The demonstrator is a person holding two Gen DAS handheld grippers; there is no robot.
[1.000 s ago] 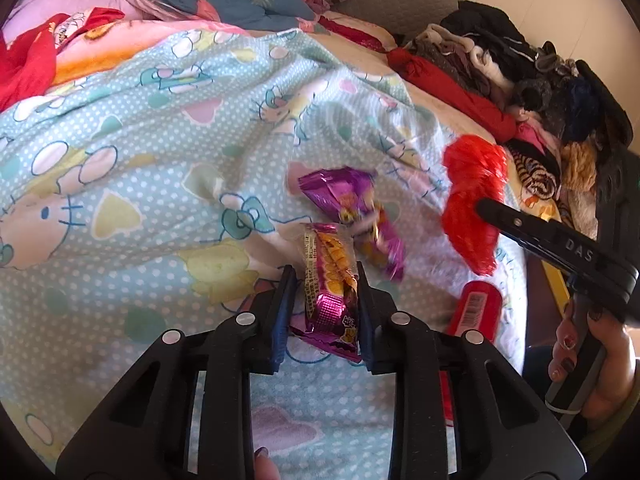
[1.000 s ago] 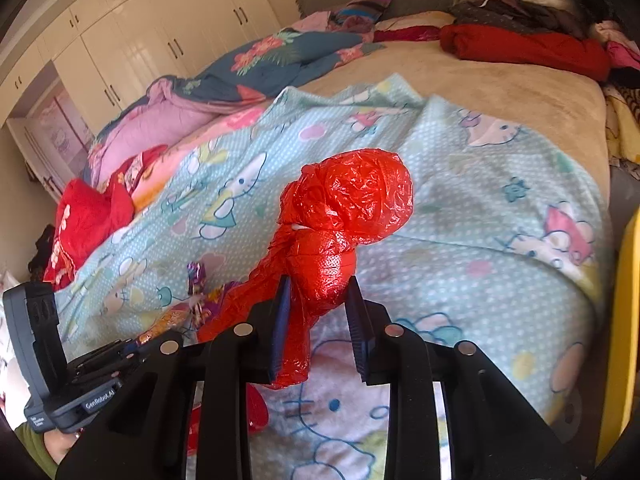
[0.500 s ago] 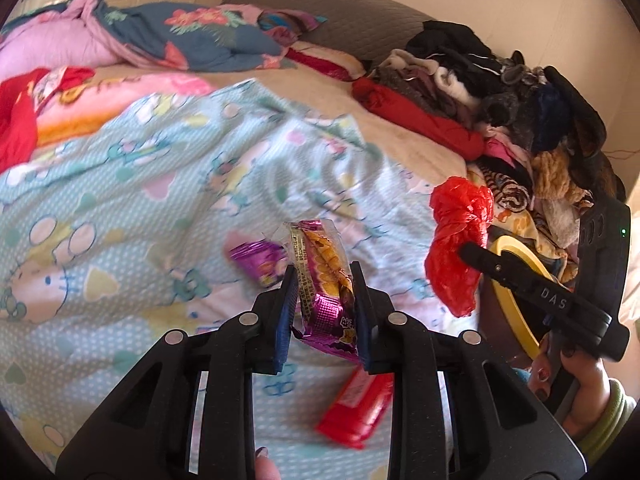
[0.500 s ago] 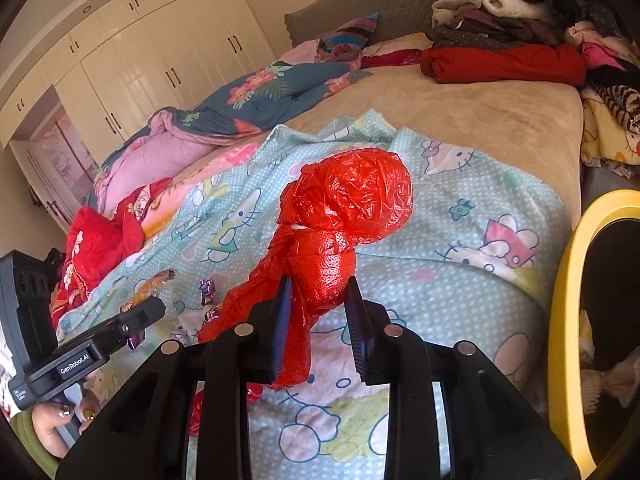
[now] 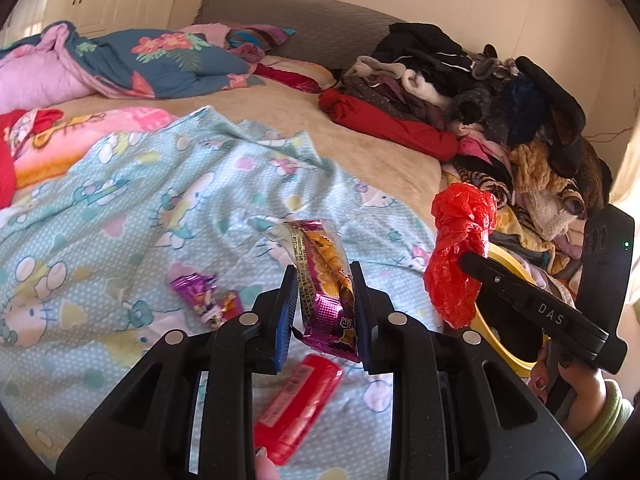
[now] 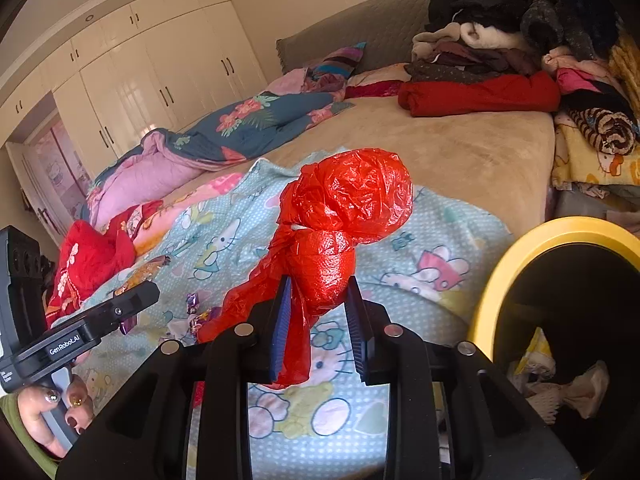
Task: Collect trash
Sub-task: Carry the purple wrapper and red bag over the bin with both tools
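Observation:
My left gripper is shut on a purple and yellow snack wrapper and holds it above the Hello Kitty blanket. My right gripper is shut on a crumpled red plastic bag, held above the blanket near the bed's edge; the bag also shows in the left wrist view. A purple wrapper and a red packet lie on the blanket below the left gripper. A yellow-rimmed bin stands at the right with crumpled paper inside.
A pile of clothes covers the right side of the bed. Folded quilts and a red garment lie at the far left. White wardrobes stand behind the bed.
My left gripper has lifted the snack wrapper off the blanket and moved right. My right gripper has carried the red bag right, so the yellow bin has come into view.

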